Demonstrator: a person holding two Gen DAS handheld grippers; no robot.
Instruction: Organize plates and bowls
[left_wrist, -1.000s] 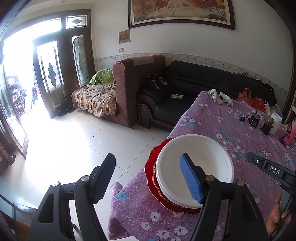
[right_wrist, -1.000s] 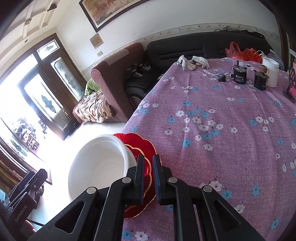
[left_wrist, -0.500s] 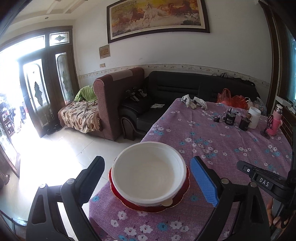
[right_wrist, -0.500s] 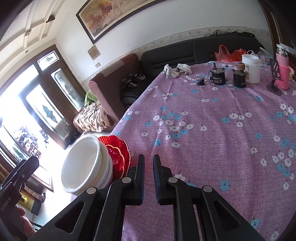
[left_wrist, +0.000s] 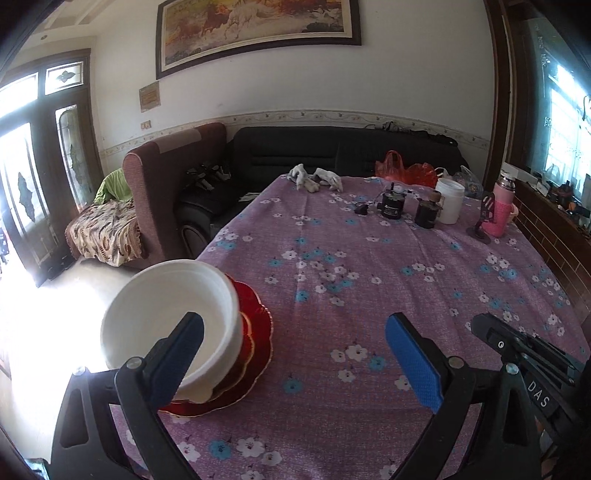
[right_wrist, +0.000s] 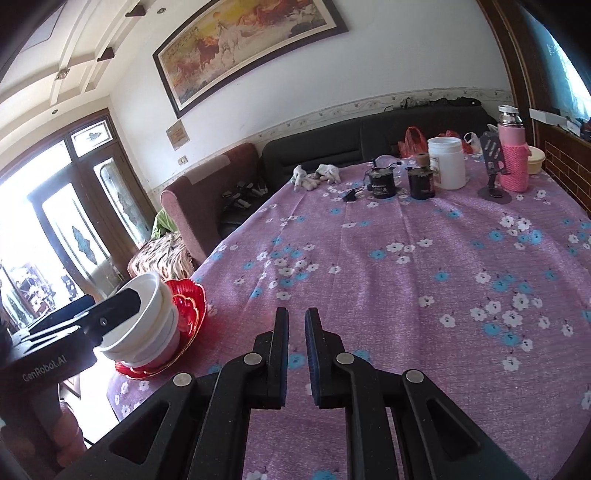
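Resting at the near left corner of the table (left_wrist: 369, 266), white bowls (left_wrist: 166, 317) sit nested on a stack of red plates (left_wrist: 258, 332).

The left gripper (left_wrist: 291, 354) has its jaws spread wide, having just been opening, with nothing between them; its left finger shows in front of the top bowl's rim, though whether it touches the bowl cannot be told. The right gripper (right_wrist: 296, 350) has its jaws drawn almost together, empty, above the purple flowered tablecloth (right_wrist: 406, 277) just right of the stack. In the right wrist view the bowls (right_wrist: 147, 325) sit on the red plates (right_wrist: 188, 302) close to the table's edge. At the far end stand a white jar (right_wrist: 446, 162), two dark cans, a pink bottle (right_wrist: 511, 155) and a pair of gloves (right_wrist: 314, 175), well apart from the dishes.
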